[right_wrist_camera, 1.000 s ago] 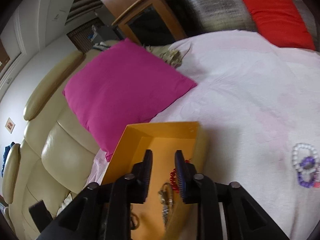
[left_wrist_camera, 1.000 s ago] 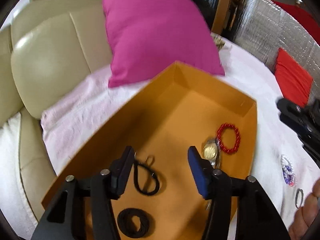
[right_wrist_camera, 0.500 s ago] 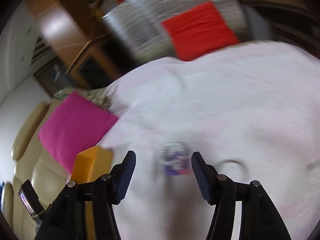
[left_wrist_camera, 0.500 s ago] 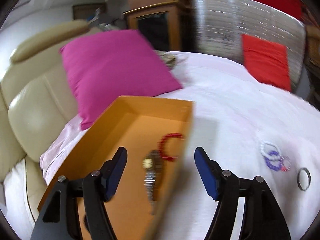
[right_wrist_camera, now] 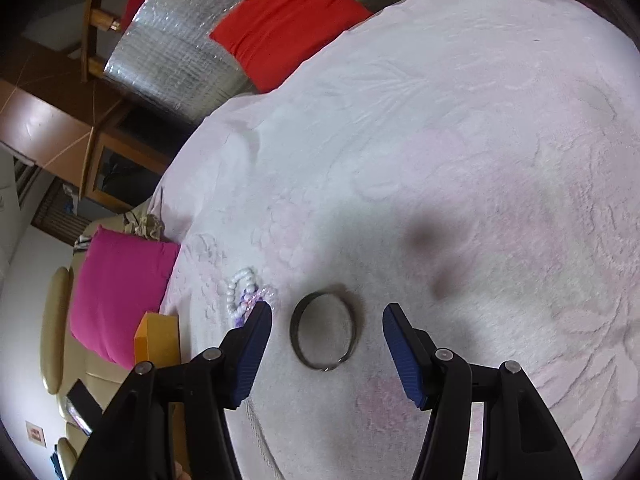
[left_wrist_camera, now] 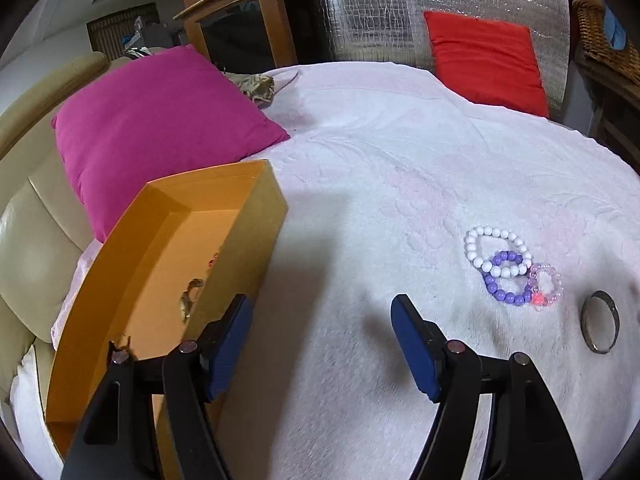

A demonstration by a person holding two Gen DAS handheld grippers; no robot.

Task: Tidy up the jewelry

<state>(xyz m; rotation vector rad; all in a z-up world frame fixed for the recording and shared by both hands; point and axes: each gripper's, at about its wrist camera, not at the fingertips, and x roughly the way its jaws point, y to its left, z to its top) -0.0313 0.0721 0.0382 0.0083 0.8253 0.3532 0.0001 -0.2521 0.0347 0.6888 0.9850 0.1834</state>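
An orange box (left_wrist_camera: 256, 216) sits on the white cloth at the left, with a watch (left_wrist_camera: 188, 296) and a bit of red beads inside. A white bead bracelet (left_wrist_camera: 498, 252), a purple one (left_wrist_camera: 505, 280) and a pink one (left_wrist_camera: 548, 286) lie bunched on the cloth, with a dark metal bangle (left_wrist_camera: 600, 322) to their right. My left gripper (left_wrist_camera: 320, 344) is open and empty, beside the box's right wall. My right gripper (right_wrist_camera: 326, 334) is open, low over the cloth, with the bangle (right_wrist_camera: 322, 330) lying between its fingers. The bead bracelets (right_wrist_camera: 240, 292) lie just beyond its left finger.
A magenta pillow (left_wrist_camera: 156, 128) leans on the beige sofa (left_wrist_camera: 36, 248) behind the box. A red pillow (left_wrist_camera: 484, 60) stands at the far edge against silver foil sheeting. A wooden cabinet (left_wrist_camera: 244, 28) is behind.
My left gripper has moved right, from over the box's inside to its right wall. My right gripper has opened and swung from the box over to the bangle.
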